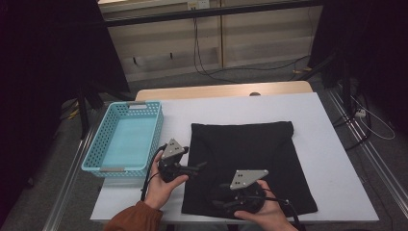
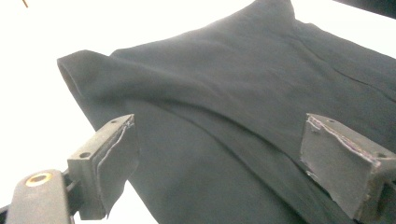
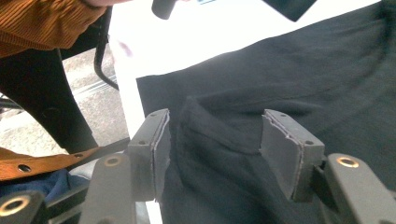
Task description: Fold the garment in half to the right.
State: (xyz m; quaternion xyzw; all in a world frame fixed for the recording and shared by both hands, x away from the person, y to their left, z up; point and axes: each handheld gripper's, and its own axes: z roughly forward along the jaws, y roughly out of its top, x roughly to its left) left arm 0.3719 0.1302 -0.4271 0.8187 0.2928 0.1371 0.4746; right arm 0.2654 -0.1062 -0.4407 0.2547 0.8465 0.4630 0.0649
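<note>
Table [image 1: 327, 144] first: white top, carrying everything. Black cloth [image 1: 250, 159] next, spread flat across its middle and near right, front hem close to the near table edge, a raised fold showing near that edge in the right gripper view [image 3: 205, 126]. Best handled by pinching the near edge at two well-separated points, biting only the top layer if a fold is wanted, then lifting both sides evenly to avoid twisting. Teal basket [image 1: 126, 139] beside the cloth's left edge, apart from it, hollow and a likely snag for a swinging left arm. Left gripper [image 1: 192, 169] at the cloth's near-left corner, jaws wide apart, fabric between them, nothing pinched [image 2: 210, 154]. Right gripper [image 3: 212, 149] over the near hem, jaws likewise spread around the ridge, not yet closed. Trailing cables [image 1: 149, 180] worth keeping off the cloth.
</note>
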